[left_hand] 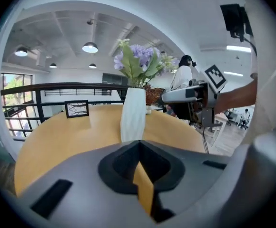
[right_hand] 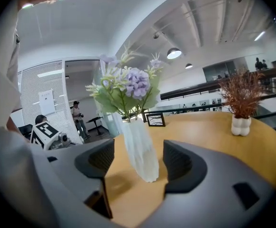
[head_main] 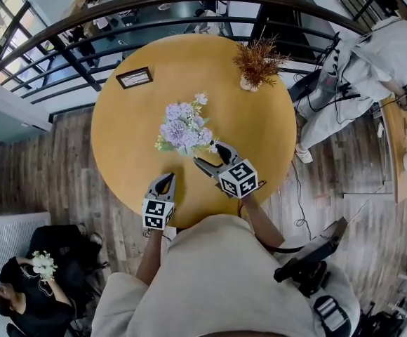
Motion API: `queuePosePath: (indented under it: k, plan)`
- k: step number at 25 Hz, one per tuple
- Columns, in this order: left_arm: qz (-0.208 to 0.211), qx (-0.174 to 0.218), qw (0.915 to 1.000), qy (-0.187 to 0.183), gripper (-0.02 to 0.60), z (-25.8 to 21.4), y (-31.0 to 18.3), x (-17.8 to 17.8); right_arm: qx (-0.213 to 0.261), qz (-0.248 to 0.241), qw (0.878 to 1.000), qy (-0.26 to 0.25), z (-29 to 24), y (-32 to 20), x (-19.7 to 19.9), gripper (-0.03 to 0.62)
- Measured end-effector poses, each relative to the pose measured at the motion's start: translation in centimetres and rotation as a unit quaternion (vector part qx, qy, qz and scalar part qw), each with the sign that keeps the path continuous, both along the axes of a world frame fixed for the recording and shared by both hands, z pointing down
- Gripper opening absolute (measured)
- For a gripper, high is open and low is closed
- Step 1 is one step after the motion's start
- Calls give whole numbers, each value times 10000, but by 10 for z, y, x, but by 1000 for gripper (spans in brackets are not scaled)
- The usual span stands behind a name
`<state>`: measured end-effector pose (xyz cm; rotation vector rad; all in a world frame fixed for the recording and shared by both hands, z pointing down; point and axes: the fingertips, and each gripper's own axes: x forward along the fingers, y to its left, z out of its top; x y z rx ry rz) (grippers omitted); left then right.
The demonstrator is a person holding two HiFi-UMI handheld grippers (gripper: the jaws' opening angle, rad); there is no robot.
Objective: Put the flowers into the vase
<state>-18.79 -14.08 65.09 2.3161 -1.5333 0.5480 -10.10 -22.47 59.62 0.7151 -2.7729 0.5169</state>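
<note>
- The left tool (head_main: 164,182) hovers over the near edge of the round desk (head_main: 119,146). Its jaws are clenched with nothing between them, and it points at the vase from well apart.
- At the middle of the desk, the flowers (head_main: 182,126) already stand in the white vase (left_hand: 132,114). Their stems are down in its mouth, and lilac heads and green leaves fan out above the rim.
- The right tool (head_main: 212,157) is just beside the vase. Its jaws are released and sit on either side of the lower body, with a gap showing on both sides, so it grips nothing.
- Farther back on the right, a dried plant (head_main: 257,63) in a small pot stands well apart from all this.
- To my eye the placing is done and this is the letting-go step. Next, the right tool should draw straight back with its jaws wide, so neither pad clips the narrow vase and tips it.
- The vase stands upright with its long axis vertical and its mouth up. The bunch follows that line, splaying a little at the top.
</note>
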Motion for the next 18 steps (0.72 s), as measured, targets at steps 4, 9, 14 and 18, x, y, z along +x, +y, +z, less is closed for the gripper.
queuePosePath:
  k: [4,9,14,18]
  plan:
    - [-97,-6,9999,126,6,-7,22,13,-131,53,9997,-198,-5,12,17,254]
    - [-218,123,9997,8,6,-23,39,21,-55,132,9991,-401,-12,23,28,168]
    - [-102,296,9995,14,6,-36,43,37,54,95,9993,-359,-10,47,42,8]
    - [-36,489,9987,125,6,-47,53,45,-9,208,9993,-315,-3,75,52,8]
